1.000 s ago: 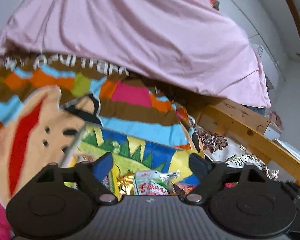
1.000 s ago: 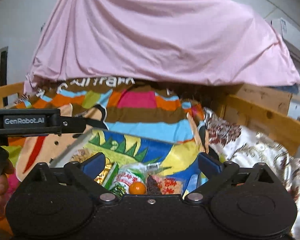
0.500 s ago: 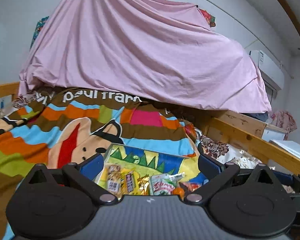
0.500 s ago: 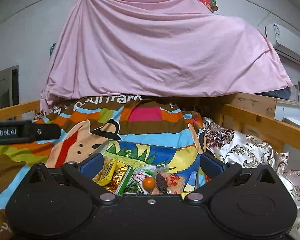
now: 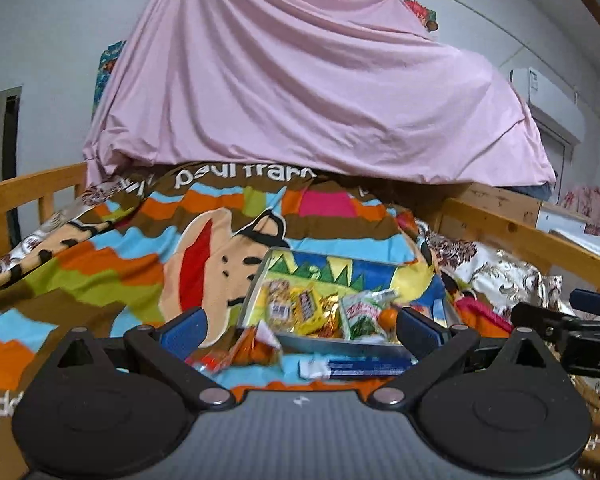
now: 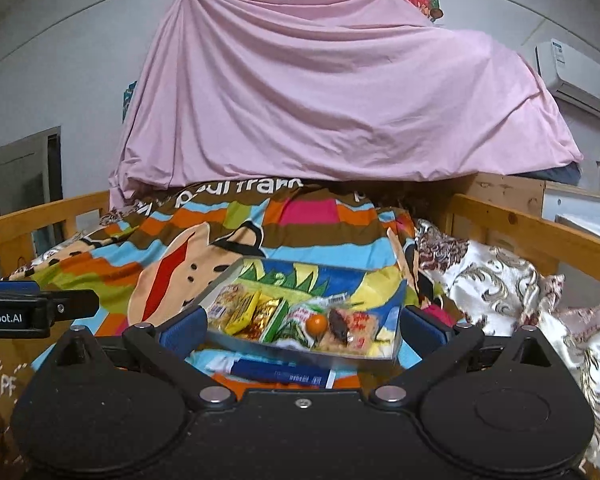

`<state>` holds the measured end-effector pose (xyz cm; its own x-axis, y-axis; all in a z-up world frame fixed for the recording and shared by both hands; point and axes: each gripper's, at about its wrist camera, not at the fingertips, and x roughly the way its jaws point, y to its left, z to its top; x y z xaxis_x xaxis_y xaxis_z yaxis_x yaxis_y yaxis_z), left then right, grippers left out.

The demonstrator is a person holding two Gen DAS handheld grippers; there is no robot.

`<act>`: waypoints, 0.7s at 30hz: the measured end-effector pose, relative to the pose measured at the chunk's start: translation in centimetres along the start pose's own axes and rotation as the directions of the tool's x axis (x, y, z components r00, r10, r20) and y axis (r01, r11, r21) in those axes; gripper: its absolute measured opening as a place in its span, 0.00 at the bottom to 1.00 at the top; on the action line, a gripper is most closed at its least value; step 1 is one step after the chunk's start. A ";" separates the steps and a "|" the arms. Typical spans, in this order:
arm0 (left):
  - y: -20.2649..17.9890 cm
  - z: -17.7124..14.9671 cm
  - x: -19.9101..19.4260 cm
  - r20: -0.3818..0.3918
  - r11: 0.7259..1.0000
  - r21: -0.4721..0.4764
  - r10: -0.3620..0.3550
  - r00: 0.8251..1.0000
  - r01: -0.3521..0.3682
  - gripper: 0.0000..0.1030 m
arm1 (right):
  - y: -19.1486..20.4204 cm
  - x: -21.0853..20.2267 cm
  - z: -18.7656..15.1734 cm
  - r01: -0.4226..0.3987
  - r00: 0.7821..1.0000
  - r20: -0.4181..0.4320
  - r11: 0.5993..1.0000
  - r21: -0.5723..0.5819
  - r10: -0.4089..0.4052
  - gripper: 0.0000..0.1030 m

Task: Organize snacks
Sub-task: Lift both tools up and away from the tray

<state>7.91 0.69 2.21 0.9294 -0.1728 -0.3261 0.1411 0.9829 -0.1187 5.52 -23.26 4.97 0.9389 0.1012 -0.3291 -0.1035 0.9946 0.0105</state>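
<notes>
Mostly done, by the look of it. The tray (image 6: 382, 354) sits on the bed (image 6: 100, 268), on the striped blanket, and already holds most of the snacks: yellow packets (image 6: 242, 310), a green-and-white bag (image 6: 298, 322), a small orange (image 6: 317, 324) and a red-printed pack (image 6: 356, 330).

Still outside the tray:
- blue stick pack (image 6: 278, 374), lying on the blanket just in front of the tray's near wall
- orange-and-white wrapper (image 5: 246, 350), near the tray's front-left corner; it's blurred, so probably a loose snack bag, can't confirm

Left hand-held gripper (image 5: 300, 326): jaws wide, holding nothing, hovering above the loose items.
Right hand-held gripper (image 6: 302, 326): jaws wide, holding nothing, aimed at the tray.

Left to do: those two strays into the tray. Whether tray contents need sorting, can't judge from here.
</notes>
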 end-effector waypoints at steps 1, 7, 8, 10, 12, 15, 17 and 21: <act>0.0 -0.2 -0.4 -0.008 1.000 0.004 0.004 1.000 -0.004 1.00 | 0.0 -0.4 -0.2 -0.003 1.000 -0.005 1.000 0.000 0.003 0.99; -0.2 -1.6 -2.1 -0.055 0.998 0.055 0.030 0.998 -0.027 1.00 | 0.5 -1.9 -1.2 -0.020 0.999 -0.038 1.000 0.005 0.020 0.99; -0.2 -1.8 -2.3 -0.063 0.998 0.062 0.035 0.997 -0.031 1.00 | 0.5 -2.1 -1.3 -0.024 0.999 -0.042 1.000 0.008 0.024 0.99; -0.2 -2.1 -2.7 -0.076 0.997 0.070 0.042 0.996 -0.037 1.00 | 0.6 -2.2 -1.5 -0.031 0.998 -0.053 0.999 0.018 0.031 0.99; -0.2 -2.3 -3.0 -0.084 0.996 0.073 0.049 0.995 -0.043 1.00 | 0.8 -2.3 -1.7 -0.035 0.997 -0.068 0.999 0.026 0.037 0.99; -0.1 -2.4 -3.3 -0.088 0.996 0.069 0.056 0.995 -0.050 1.00 | 0.9 -2.2 -2.1 -0.031 0.995 -0.091 0.999 0.027 0.033 0.99; 0.0 -2.5 -3.4 -0.092 0.996 0.065 0.060 0.994 -0.054 1.00 | 0.9 -2.1 -2.3 -0.028 0.994 -0.104 0.999 0.029 0.030 0.99; 0.2 -2.6 -3.2 -0.108 0.996 0.061 0.071 0.992 -0.065 1.00 | 0.9 -1.6 -2.5 -0.024 0.992 -0.126 0.999 0.033 0.028 0.99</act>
<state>4.13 1.28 0.81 0.8950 -0.1086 -0.4327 0.1015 0.9940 -0.0395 3.07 -22.54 3.18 0.8868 0.1255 -0.4448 -0.1156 0.9921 0.0493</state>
